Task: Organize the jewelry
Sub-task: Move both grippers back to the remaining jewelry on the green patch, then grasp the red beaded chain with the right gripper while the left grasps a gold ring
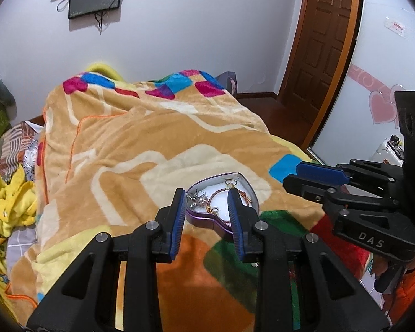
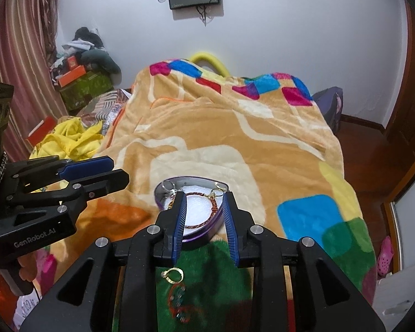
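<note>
The heart-shaped tin (image 2: 192, 210) sits on the near end of the blanket (image 2: 235, 138) so both empty grippers, left (image 1: 207, 193) and right (image 2: 203, 196), fingers apart, can drop jewelry in.

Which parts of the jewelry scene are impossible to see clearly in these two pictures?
- Heart-shaped tin: in the left wrist view, the fingers of the left tool cover its sides.
- Braided bracelet: in the right wrist view, the right tool hides part of its loop.
- Silver charms: too small and tangled to identify.
- Gold ring and beaded piece on the blanket: blurred, details unclear.
</note>
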`<state>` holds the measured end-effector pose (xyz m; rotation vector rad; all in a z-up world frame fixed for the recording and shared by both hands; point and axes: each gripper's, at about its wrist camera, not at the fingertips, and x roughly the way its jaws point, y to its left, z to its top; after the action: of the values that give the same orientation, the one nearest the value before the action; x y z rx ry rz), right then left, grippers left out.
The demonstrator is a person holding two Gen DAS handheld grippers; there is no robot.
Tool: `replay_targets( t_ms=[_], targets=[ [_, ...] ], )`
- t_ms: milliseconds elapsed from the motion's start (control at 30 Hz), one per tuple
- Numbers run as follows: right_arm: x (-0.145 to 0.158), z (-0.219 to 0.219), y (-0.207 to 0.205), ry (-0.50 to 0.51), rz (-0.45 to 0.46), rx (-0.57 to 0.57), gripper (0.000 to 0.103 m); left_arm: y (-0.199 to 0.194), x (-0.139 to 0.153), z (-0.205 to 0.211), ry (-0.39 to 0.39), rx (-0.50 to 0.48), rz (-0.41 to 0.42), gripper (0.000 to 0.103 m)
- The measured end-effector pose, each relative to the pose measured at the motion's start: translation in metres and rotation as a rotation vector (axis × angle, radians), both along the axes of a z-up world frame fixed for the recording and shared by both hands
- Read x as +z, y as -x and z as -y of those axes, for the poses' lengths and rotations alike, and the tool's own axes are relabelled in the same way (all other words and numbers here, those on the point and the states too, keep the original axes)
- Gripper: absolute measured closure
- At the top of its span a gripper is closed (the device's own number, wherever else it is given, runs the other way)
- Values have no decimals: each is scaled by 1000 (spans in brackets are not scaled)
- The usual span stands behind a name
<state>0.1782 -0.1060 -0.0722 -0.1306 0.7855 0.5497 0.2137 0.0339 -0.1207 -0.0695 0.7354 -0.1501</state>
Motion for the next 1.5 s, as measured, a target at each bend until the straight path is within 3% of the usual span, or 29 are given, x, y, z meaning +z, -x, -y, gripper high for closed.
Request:
replay_targets(
  t_ms=[200, 433, 967, 1167, 1300, 1500],
  targets=[
    [10, 7, 20, -11, 22, -10, 78, 21, 7, 2, -6, -1, 15, 73],
    [0, 19, 36, -12, -14, -30, 76, 38, -4, 5, -6, -13, -23, 73],
    [-78, 12, 51, 40, -242, -2, 76, 54, -52, 12, 20, -32, -160, 73],
    [-83, 10, 58, 65, -200, 19, 76, 48, -64, 21, 11, -56, -190, 73],
    [-81, 12, 59, 63, -176, 36, 93, 41, -70, 29, 10, -76, -206, 73],
    [-78, 22, 55, 15, -173, 28, 95, 27, -81, 46, -1, -116, -235, 73]
  ],
)
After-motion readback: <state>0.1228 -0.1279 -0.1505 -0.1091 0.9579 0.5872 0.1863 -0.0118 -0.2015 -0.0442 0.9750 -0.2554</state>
